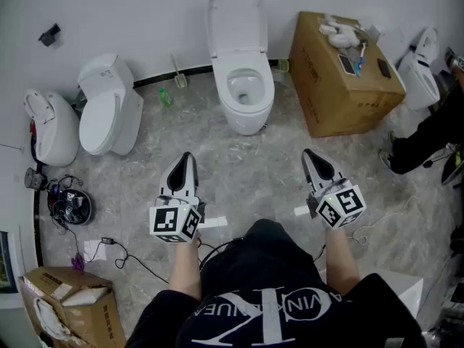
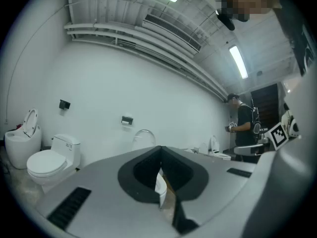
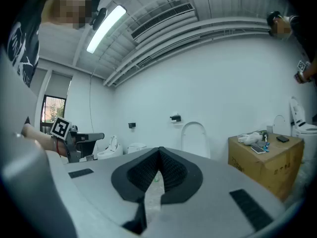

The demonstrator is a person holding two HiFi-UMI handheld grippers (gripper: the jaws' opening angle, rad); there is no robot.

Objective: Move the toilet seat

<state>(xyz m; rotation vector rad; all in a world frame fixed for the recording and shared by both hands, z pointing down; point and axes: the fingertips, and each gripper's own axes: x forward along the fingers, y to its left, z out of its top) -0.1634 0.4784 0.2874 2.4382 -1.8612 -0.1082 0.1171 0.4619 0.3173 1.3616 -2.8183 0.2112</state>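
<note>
- Standing on a grey marbled floor (image 1: 217,151), facing a white toilet (image 1: 246,100) set against the wall.
- Seat (image 1: 235,17) tipped upright behind the open bowl, leaning toward the wall; seat ring and lid not separable by eye.
- Held level in the left hand: left gripper (image 1: 184,158), fingers pressed together on nothing, pointing toward the toilet and well short of it.
- Held level in the right hand: right gripper (image 1: 307,154), fingers likewise pressed together and empty, apart from the toilet, aimed between the bowl and a box (image 1: 341,85).
- Just right of the toilet: that cardboard box, with a phone and small white items on top.
- Left of the toilet by the wall: a brush (image 1: 177,75) and a green bottle (image 1: 166,98).
- Farther left: two more toilets, one closed (image 1: 109,111), one with its lid up (image 1: 51,125).
- At the right edge: another toilet (image 1: 424,67) and a bystander (image 1: 428,140) in dark clothes.
- Lower left: an open carton (image 1: 65,307), cables and a small round device on the floor.
</note>
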